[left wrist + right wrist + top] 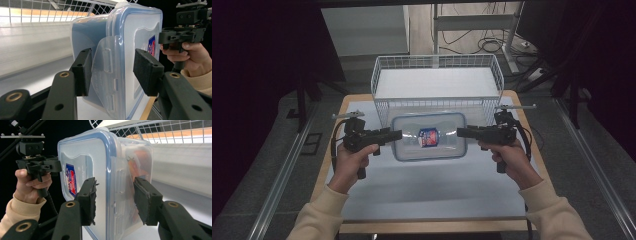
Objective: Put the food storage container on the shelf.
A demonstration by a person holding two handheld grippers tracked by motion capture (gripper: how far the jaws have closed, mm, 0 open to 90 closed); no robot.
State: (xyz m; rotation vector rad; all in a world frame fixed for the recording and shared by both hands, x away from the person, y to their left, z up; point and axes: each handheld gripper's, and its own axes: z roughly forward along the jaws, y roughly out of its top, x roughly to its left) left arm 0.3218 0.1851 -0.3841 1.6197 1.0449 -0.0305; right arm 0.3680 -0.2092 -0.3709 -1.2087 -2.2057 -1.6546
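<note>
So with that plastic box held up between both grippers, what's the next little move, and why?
Probably carry the box forward over the wire basket behind it. The left gripper and right gripper clamp its two ends, it hangs above the table, and the basket stands open-topped.

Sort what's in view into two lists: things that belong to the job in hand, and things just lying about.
In the job:
- lidded plastic box, held up between both grippers
- left gripper, at the box's left end
- right gripper, clamped on its right end
- wire basket, right behind the box

Lying about:
- cables on the floor
- table leg frame
</note>
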